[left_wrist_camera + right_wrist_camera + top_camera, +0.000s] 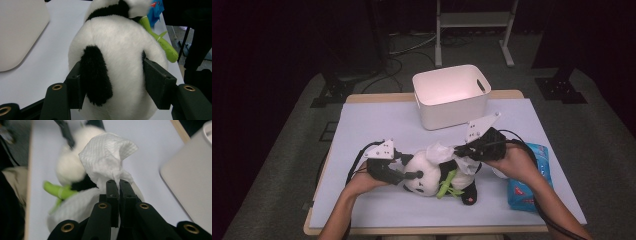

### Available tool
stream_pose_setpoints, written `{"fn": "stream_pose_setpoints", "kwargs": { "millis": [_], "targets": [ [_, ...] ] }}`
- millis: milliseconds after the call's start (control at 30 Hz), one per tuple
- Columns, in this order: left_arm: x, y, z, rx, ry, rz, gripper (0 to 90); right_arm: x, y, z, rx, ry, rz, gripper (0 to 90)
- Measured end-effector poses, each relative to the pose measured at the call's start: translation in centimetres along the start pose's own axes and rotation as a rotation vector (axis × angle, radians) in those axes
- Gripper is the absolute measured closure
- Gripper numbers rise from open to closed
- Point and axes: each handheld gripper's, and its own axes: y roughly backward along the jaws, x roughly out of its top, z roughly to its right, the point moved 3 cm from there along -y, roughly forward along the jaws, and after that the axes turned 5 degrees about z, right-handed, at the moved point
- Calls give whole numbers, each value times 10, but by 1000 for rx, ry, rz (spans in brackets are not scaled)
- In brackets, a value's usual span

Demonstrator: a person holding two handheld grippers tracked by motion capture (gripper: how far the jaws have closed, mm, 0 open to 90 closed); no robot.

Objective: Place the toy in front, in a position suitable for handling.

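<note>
Left gripper [408, 175] clamped on the head of the black-and-white plush panda toy [432, 175]. In the left gripper view both jaws press into the white fur of the head [120, 50], with the black ear [96, 75] just inside one jaw. The panda lies on the pale lavender table mat [377, 125], directly ahead of that gripper, with the green plush bamboo stalk [446, 184] across its body.

Right gripper [462, 149] closed on a crumpled white paper tissue [106, 157]. The pinch is at the bunched lower end and the loose part fans out past the jaw tips. The tissue sits over the panda's face and chest, just beyond the tips. Looks like a wipe of the toy is in hand. Can't tell whether the tissue touches the fur right now.

Risks from here:
- Tissue held by a small bunch only. Drag against plush pile could pull it out of the jaws or tear it.
- Left grip is on soft stuffing. A sideways wipe load could let the head squirm out between the jaws, and the toy would then slide on the smooth mat.
- Bamboo stalk is close under the right jaws and could snag the tissue.
- Blue plastic wet-wipe pack [527, 175] lies under the right forearm, so a pull back could knock it off the edge.
- White rectangular plastic bin [451, 95] is well ahead of both grippers, so low collision risk.
</note>
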Motion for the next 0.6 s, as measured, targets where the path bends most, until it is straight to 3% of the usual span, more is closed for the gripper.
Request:
{"fn": "stream_pose_setpoints", "kwargs": {
  "millis": [100, 300, 500, 600],
  "targets": [
    [0, -1, 1, 0, -2, 6, 388, -10, 0, 5, -3, -20, -46, 867],
    [3, -5, 3, -1, -17, 9, 380, -28, 16, 8, 1, -61, -48, 867],
    [4, -12, 4, -5, -38, 2, 373, -38, 37, 14, -39, -90, -68, 865],
    [7, -17, 5, -11, -49, 4, 372, -39, 36, 16, -36, -94, -73, 865]
  ]
}}
